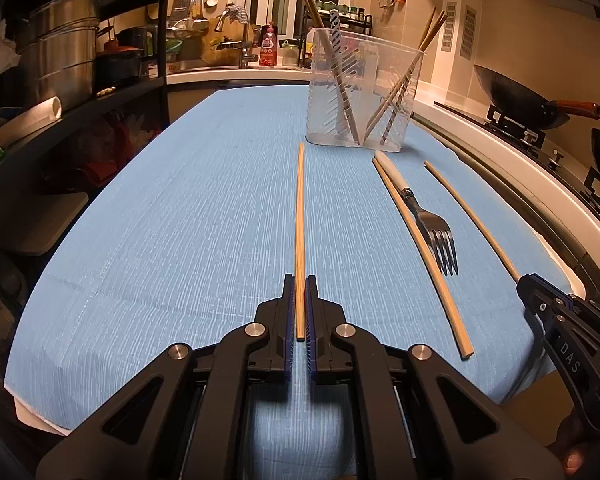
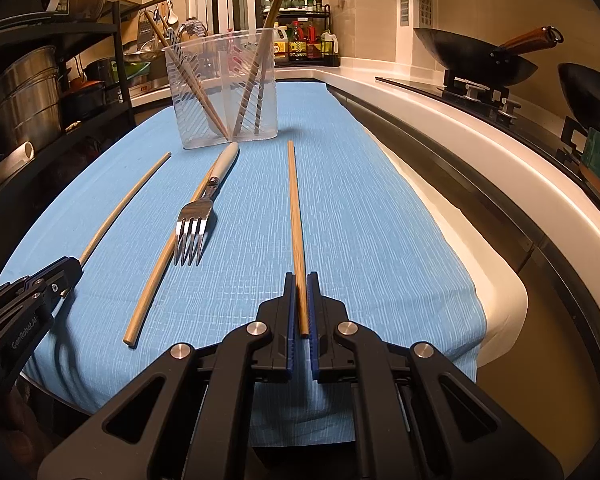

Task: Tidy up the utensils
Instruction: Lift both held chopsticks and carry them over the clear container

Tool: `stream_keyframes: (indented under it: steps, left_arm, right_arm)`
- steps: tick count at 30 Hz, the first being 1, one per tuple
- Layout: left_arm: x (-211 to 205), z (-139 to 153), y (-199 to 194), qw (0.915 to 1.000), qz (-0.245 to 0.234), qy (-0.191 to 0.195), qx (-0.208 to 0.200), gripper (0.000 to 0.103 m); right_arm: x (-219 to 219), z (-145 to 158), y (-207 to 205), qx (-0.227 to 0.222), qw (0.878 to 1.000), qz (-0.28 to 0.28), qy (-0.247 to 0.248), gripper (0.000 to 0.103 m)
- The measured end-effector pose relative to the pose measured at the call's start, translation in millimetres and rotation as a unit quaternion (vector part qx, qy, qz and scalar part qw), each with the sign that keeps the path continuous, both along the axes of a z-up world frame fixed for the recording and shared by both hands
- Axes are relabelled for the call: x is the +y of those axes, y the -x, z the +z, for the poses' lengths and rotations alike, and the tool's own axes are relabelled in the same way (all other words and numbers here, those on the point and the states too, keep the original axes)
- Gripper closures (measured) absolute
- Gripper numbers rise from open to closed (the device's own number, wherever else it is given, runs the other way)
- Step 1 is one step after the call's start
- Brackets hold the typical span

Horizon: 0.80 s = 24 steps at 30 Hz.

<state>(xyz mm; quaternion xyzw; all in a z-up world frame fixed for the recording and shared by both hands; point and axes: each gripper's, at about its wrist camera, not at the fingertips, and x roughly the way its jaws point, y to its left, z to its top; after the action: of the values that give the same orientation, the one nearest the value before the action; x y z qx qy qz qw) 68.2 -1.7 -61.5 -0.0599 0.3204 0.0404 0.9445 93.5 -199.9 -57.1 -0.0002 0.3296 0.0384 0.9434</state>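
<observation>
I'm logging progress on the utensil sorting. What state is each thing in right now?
Left claw: shut on a light wooden chopstick.
Right claw: shut on a darker wooden chopstick.
Third, loose wooden chopstick: flat on the blue cloth, partly under the fork.
White-handled metal fork: lying flat.
Clear plastic utensil holder: upright, with several chopsticks leaning inside.

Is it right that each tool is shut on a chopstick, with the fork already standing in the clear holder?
Not the fork: in the right wrist view it lies on the blue cloth before the clear holder. Both tools do grip chopsticks.
</observation>
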Motion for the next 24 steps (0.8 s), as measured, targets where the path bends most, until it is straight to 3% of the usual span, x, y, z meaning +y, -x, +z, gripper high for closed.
stream_keyframes:
  steps: [12,19,24]
  left_arm:
    - [2.2,0.6,1.1,0.9999,-0.01,-0.004,-0.008,0.098]
    - [-1.6,33.1,21.8,0.9968,-0.024,-0.031,-0.07,0.098]
    - [0.7,62.8,31.8,0.9934,-0.033,-0.024,-0.107,0.098]
  right_arm:
    - [-5.1,8.0,-1.6,0.006,1.0,-0.002,-0.005,0.098]
    - [-10.0,50.8,17.1,-0.034,0.999,0.003,0.004,0.098]
    - [-15.4,85.0,28.0,-0.063,0.998,0.006,0.01,0.098]
